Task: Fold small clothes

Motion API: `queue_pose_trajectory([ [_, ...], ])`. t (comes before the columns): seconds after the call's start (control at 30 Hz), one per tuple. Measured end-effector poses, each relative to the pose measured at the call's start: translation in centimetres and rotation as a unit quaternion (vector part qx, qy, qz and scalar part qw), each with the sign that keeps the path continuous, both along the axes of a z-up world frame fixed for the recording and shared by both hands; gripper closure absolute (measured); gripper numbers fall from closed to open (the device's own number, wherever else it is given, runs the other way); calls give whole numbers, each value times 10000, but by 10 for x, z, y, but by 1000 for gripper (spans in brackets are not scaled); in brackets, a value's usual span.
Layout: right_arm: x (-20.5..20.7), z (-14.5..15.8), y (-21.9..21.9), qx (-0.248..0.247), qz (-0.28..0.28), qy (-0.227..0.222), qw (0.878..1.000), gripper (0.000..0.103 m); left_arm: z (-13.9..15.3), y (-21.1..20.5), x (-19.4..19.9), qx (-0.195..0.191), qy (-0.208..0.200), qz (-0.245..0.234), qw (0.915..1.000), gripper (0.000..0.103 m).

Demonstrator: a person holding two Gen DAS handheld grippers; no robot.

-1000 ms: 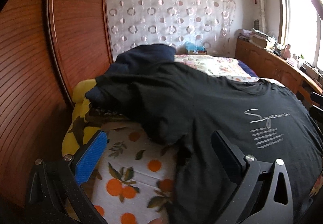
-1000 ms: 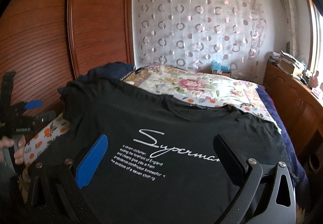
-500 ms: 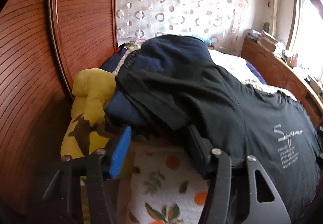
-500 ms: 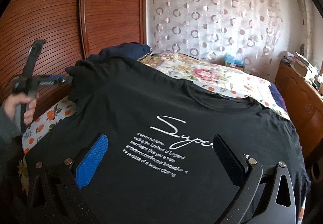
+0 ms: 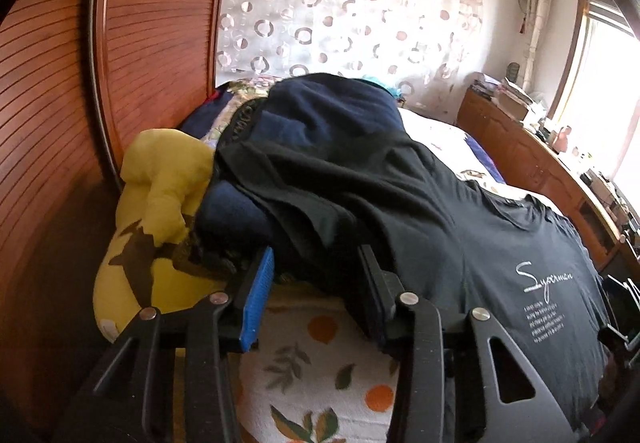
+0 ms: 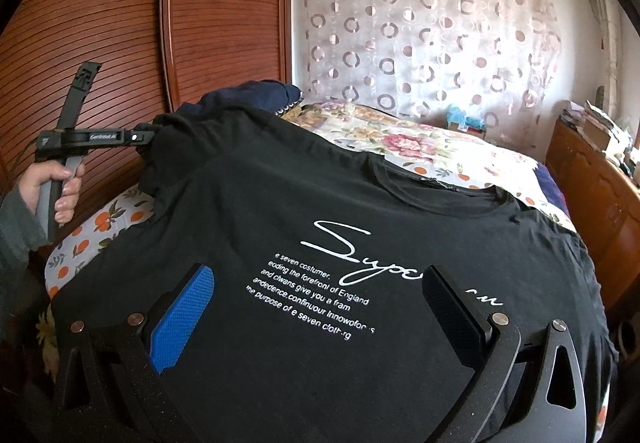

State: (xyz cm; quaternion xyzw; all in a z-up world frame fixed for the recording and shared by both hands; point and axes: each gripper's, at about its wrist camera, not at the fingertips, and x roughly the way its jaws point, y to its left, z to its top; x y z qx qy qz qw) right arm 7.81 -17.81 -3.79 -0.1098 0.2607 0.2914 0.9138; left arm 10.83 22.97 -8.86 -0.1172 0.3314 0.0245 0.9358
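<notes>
A black T-shirt [image 6: 320,203] lies spread out, front up, on a bed with an orange-print sheet [image 5: 320,375]. White letters [image 6: 320,291] are printed on its chest. The shirt's sleeve on the wardrobe side is draped up over a dark blue bundle [image 5: 332,111] of cloth.

The left gripper [image 5: 316,283] is at that sleeve. Its two fingers stand a little apart, one with a blue pad [image 5: 258,303] and one black, and the hem of the sleeve [image 5: 320,239] sits right between them. They are not squeezed together on the cloth, and I cannot tell if they touch it. From the right wrist view, the person's hand [image 6: 52,191] holds this gripper by its handle, and its tip meets the sleeve's edge (right by the wooden wardrobe door [image 6: 224,11]).

The right gripper [image 6: 320,303] hovers over the lower chest of the shirt. Its jaws are wide apart with nothing in them.

A yellow soft thing [image 5: 160,195] with brown marks lies beside the blue bundle. A curtain with circles [image 6: 420,35] hangs behind the bed.
</notes>
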Motion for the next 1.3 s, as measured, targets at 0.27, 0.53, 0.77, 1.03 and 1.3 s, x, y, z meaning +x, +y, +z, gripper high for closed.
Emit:
queue_pose_trajectory([
  [0.27,-1,-6,1,-68,-20,34,10000,0,1,-11,8,114,-75,-112,9998,98],
  [0.53,1,-6,-7,-9,-101,54,9999,0,31,-34,-4,415,-534,-261,9974,100],
  [0.77,0,0,-22,96,-241,-46,9997,0,65,-71,15,416,-749,-757,9934,100],
  [1.03,-1,4,-48,250,-598,-132,9978,0,67,-163,28,610,-531,-1784,9806,100],
  [1.3,1,-4,-51,275,-795,-46,9964,0,51,-194,10,666,-326,-2038,9762,67],
])
